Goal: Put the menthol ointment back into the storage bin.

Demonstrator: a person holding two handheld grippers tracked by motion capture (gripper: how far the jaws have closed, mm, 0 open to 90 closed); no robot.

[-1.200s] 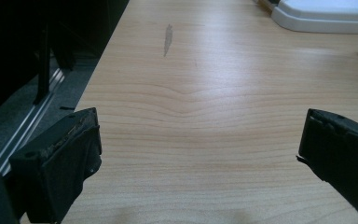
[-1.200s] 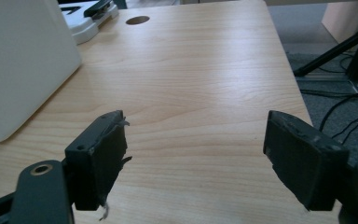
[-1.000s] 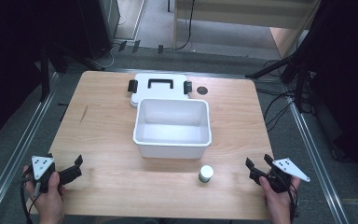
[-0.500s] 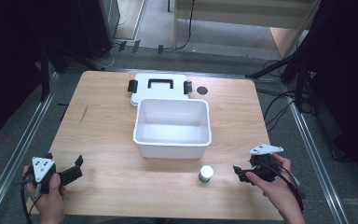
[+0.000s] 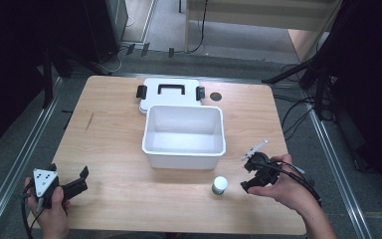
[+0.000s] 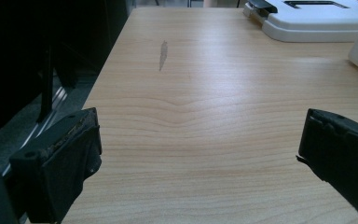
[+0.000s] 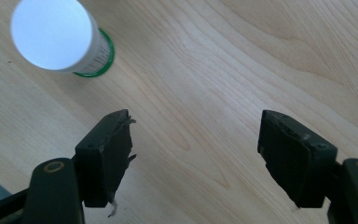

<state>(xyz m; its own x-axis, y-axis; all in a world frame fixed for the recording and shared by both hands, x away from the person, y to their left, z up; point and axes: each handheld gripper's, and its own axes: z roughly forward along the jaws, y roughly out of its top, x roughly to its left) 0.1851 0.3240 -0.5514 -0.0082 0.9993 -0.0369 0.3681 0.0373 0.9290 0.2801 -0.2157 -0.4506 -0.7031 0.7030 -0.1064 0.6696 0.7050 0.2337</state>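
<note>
Hovering over bare wood near the front right of the light wooden table (image 5: 109, 124), the right gripper (image 5: 247, 174) is seen pointed down and toward a small white-capped cylindrical bottle with a green-edged label (image 5: 220, 185), which stands upright just to its left and is not touched. In the right gripper view the bottle (image 7: 58, 37) is shown beyond and to the left of the two black jaws, with only tabletop between them; the jaws are held apart, and they have just been closing somewhat with nothing caught in the gap. The left gripper (image 5: 72, 184) is held low at the front left corner of the table, its jaws spread wide over bare wood, as is confirmed by the left gripper view. An open white rectangular plastic box (image 5: 149, 144) is placed at the middle of the table, just behind the bottle. A flat white lid with a black handle and black side clips (image 5: 169, 99) is laid right behind the box, touching or nearly touching its far wall. A small dark round disc (image 5: 216, 96) is seen on the table just to the right of the lid.
</note>
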